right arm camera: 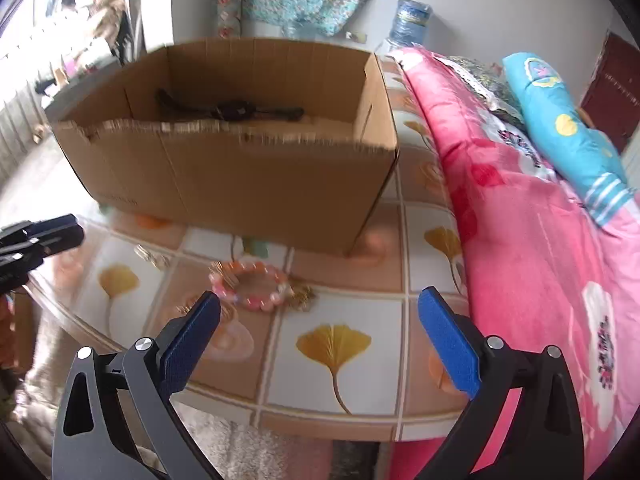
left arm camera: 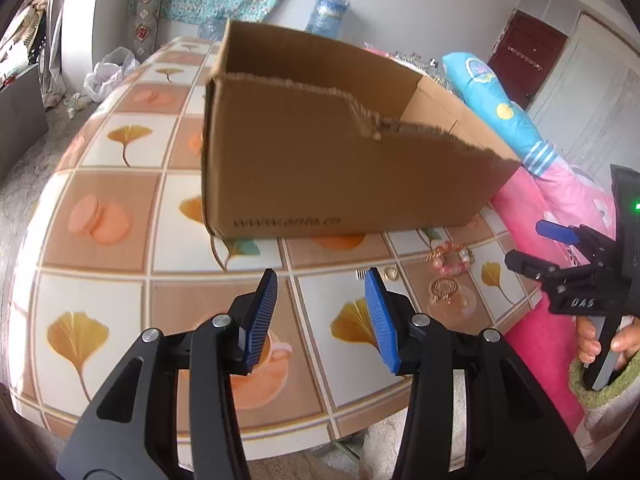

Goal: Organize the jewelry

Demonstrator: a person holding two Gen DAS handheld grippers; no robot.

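Here the wide-open, empty right gripper [right arm camera: 320, 312] hangs just short of the pink bead bracelet [right arm camera: 250, 286], nearer than the half-open, empty left gripper [left arm camera: 322, 294].

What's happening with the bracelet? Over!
Both grippers, left and right, open, empty. Pink bead bracelet on table before cardboard box. Nothing blocking.

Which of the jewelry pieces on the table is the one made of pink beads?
The pink beaded bracelet, a ring of round beads lying before the cardboard box; the others are small gold pieces.
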